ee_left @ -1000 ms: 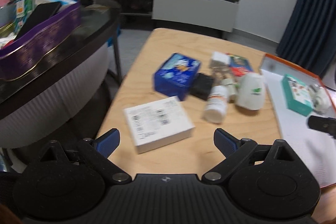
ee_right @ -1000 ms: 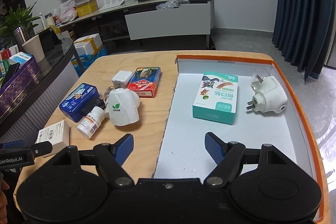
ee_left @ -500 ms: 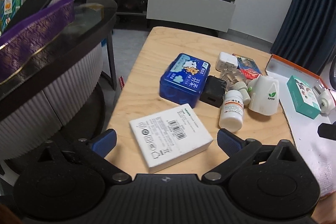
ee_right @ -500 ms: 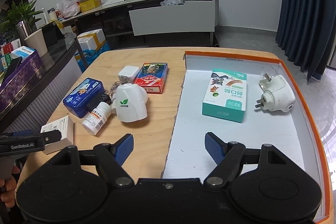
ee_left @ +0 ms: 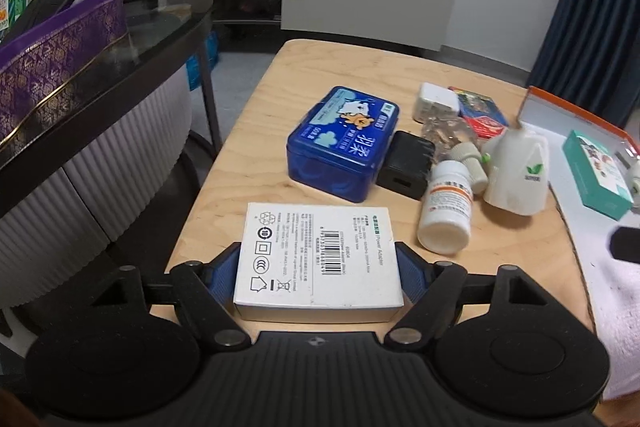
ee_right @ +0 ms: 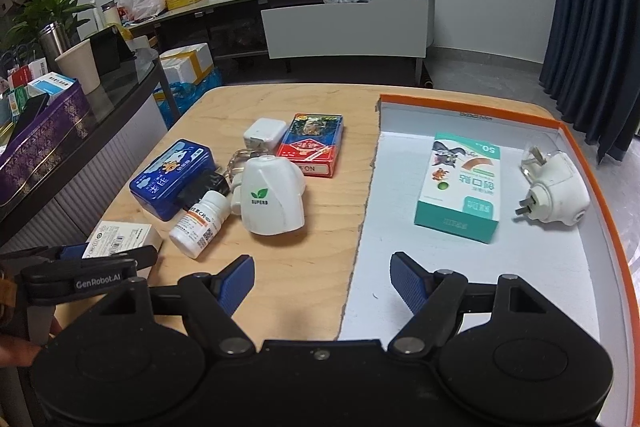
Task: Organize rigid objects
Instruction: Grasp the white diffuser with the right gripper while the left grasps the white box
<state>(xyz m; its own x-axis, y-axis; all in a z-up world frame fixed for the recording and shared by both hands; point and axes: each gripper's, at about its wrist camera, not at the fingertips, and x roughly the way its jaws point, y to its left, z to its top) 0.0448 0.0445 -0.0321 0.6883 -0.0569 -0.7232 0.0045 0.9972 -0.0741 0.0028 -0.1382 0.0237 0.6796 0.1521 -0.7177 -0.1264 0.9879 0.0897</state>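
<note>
Left wrist view: the left gripper (ee_left: 318, 269) has just been closing, and its blue pads (ee_left: 224, 273) now press both sides of the white box (ee_left: 318, 257) lying flat on the wooden table (ee_left: 260, 131) (barcode label up). Beyond it sit a blue tin (ee_left: 342, 143), a black charger (ee_left: 406, 165) touching the tin, and a pill bottle (ee_left: 446, 213) on its side.

Right wrist view: the right gripper (ee_right: 322, 281) hangs released, nothing between its jaws, above the tray's near left edge. In the orange-rimmed tray (ee_right: 592, 163) lie a teal carton (ee_right: 460, 193) and a white plug (ee_right: 558, 189), near each other but apart. The white box is at far left, half hidden by the left gripper.
</note>
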